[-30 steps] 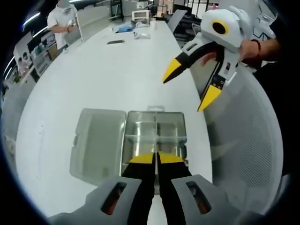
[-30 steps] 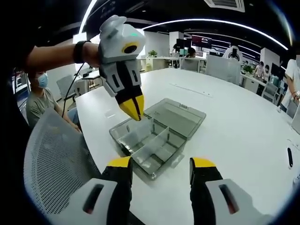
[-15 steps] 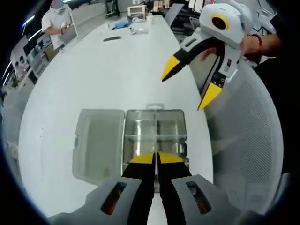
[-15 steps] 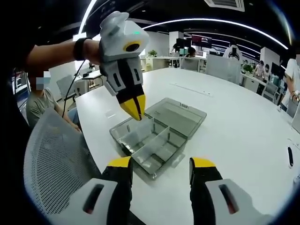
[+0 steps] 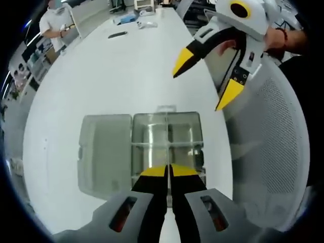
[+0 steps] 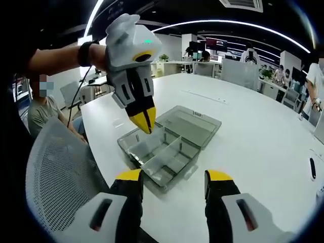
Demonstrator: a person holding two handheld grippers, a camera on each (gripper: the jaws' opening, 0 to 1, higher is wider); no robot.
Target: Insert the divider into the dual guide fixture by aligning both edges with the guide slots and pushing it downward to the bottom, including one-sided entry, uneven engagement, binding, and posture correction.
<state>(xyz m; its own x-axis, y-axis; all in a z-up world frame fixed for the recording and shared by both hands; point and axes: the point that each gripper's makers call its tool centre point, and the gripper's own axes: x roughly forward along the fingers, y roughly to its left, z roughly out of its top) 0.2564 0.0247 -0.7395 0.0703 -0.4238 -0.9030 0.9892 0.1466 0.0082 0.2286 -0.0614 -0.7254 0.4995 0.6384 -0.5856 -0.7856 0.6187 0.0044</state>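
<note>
A clear plastic compartment box [image 5: 167, 132] lies on the white table [image 5: 126, 76], its lid [image 5: 104, 152] folded open flat beside it. A clear divider [image 6: 164, 151] stands along the middle of the box [image 6: 158, 156], with shorter cross walls. My left gripper [image 5: 168, 172] is shut and hovers just above the box's near edge. From the right gripper view, it [image 6: 143, 121] hangs point-down over the box's left end, and I see nothing between its tips. My right gripper [image 6: 174, 176] is open and held off the table edge, apart from the box; it [image 5: 206, 80] also shows spread wide.
A white mesh chair back [image 6: 61, 172] stands against the table edge beside the box. A person [image 6: 43, 109] sits behind it. A phone [image 5: 117, 34] and small items lie far down the table, where another person [image 5: 53, 20] stands. A dark object [image 6: 312, 168] lies on the table at the right.
The left gripper's view has tipped a little more squarely over the box and drawn slightly nearer. The right gripper stays open in about the same place. The box has not moved.
</note>
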